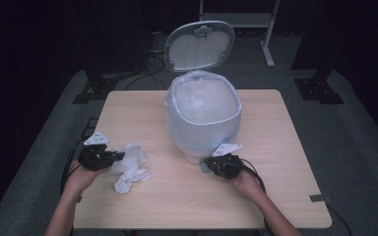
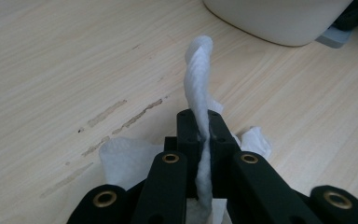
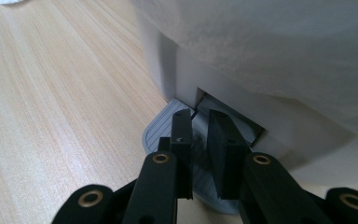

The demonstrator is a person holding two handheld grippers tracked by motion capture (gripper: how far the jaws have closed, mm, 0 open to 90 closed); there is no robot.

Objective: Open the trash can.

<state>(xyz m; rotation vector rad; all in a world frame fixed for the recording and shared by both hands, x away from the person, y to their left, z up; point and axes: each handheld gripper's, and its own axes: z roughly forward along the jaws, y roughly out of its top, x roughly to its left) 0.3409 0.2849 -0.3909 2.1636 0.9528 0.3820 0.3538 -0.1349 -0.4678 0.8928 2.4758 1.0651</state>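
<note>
Left gripper [image 2: 204, 123] low over the table [image 1: 285, 128], jaws pinching a tissue [image 2: 199, 79] (twisted strip rising ahead). Right gripper [image 3: 200, 126] angled down, jaws slightly parted over the bin [image 1: 203, 115] pedal [image 3: 161, 128], lid [image 1: 199, 45] up.

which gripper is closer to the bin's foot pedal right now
Right. The right gripper sits directly over the grey foot pedal at the bin's base; the left gripper is off to the bin's left, shut on a tissue.

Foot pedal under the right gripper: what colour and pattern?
Grey foot pedal with fine ribbed lines; clearest in the right gripper view.
</note>
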